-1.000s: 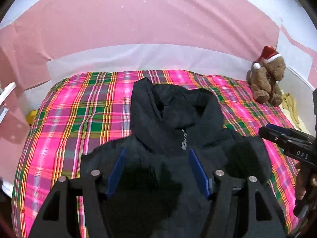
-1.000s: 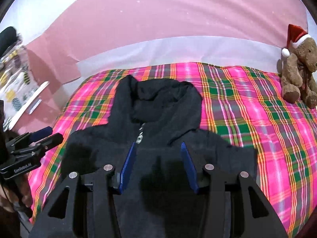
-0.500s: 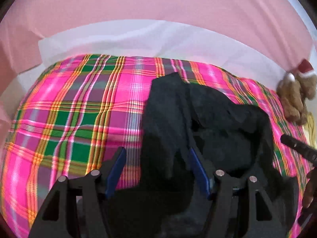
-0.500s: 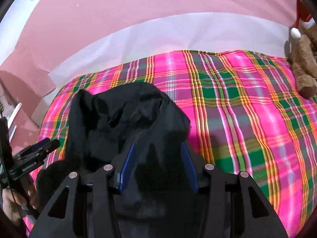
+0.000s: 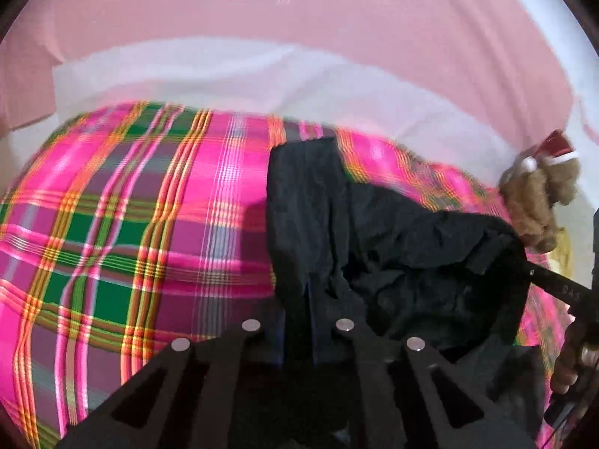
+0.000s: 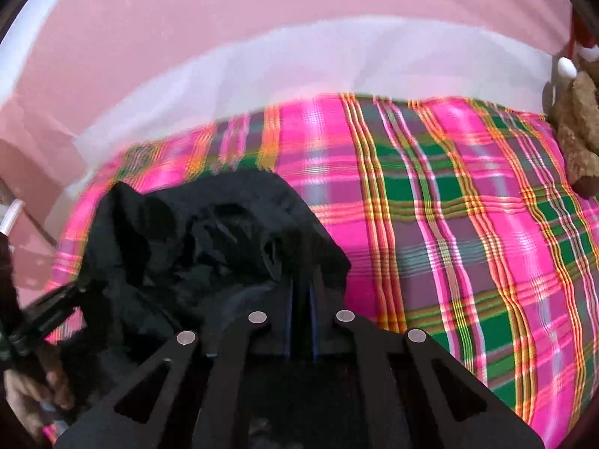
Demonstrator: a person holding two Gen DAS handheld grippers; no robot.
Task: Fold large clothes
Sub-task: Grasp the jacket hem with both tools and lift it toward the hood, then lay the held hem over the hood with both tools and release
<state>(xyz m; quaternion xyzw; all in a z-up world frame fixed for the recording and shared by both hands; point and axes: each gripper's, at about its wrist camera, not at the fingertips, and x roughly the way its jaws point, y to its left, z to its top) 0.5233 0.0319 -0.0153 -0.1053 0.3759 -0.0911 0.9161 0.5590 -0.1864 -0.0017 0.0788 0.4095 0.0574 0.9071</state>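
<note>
- Left wrist view showed the left gripper (image 5: pixel 307 299) clenched on a fold of the black hoodie (image 5: pixel 374 247), its blue pads drawn nearly together.
- Right wrist view showed the right gripper (image 6: pixel 300 299) likewise pinching the hoodie's cloth.
- The hoodie lay bunched on the plaid bedspread (image 5: pixel 112 224), stretched between the two grippers.
- A teddy bear (image 5: pixel 535 202) in a red hat sat at the bedspread's far right edge, beside the hoodie.

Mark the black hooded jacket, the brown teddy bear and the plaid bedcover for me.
black hooded jacket (image 5: pixel 393 247): left wrist view, crumpled middle.
brown teddy bear (image 5: pixel 535 202): left wrist view, body.
pink-and-green plaid bedcover (image 6: pixel 468 224): right wrist view, bare stretch.
</note>
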